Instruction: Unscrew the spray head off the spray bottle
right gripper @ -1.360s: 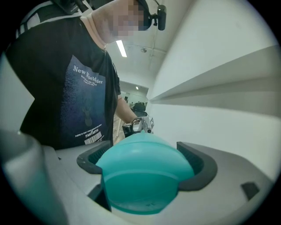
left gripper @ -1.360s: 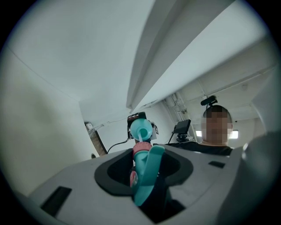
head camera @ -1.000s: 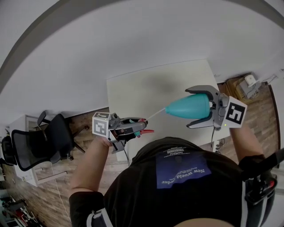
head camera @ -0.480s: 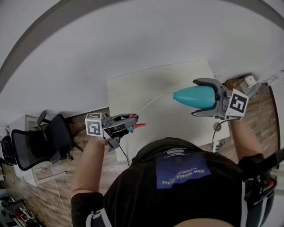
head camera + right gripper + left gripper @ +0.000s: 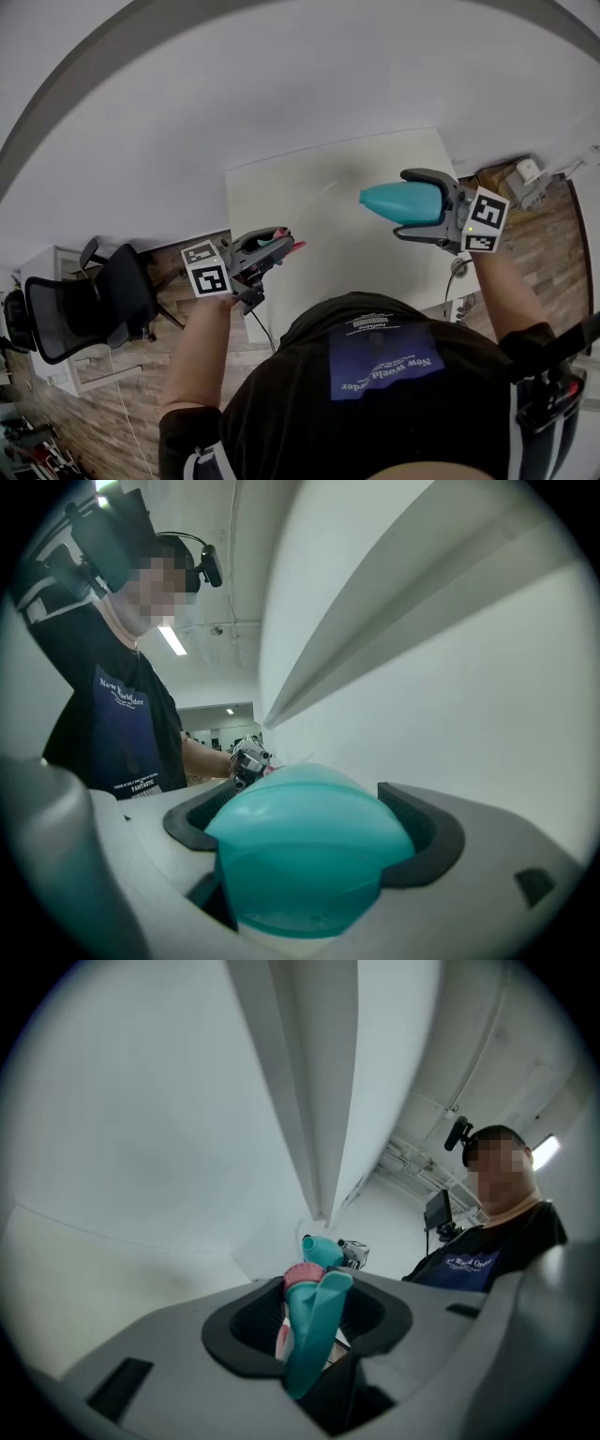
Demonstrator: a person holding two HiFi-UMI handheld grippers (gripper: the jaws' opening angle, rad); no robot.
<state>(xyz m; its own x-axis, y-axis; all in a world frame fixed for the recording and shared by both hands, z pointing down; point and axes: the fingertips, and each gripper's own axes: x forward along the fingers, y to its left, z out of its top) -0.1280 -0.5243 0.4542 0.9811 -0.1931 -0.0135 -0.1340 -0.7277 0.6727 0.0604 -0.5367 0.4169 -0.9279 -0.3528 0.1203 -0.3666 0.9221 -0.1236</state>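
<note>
1. Since 1 second ago, the left gripper (image 5: 279,246) and right gripper (image 5: 405,204) have drawn apart, and the thin dip tube (image 5: 314,202) now ends clear of the bottle's neck.
2. Left fingers pinch the teal spray head (image 5: 314,1330), its pink collar between them.
3. Right fingers clamp the teal spray bottle (image 5: 309,855), neck pointing to 9 o'clock in the head view.
4. Seen from the head view, the spray head sits at 8 o'clock from the bottle, which hangs over the white worktop (image 5: 272,187).
</note>
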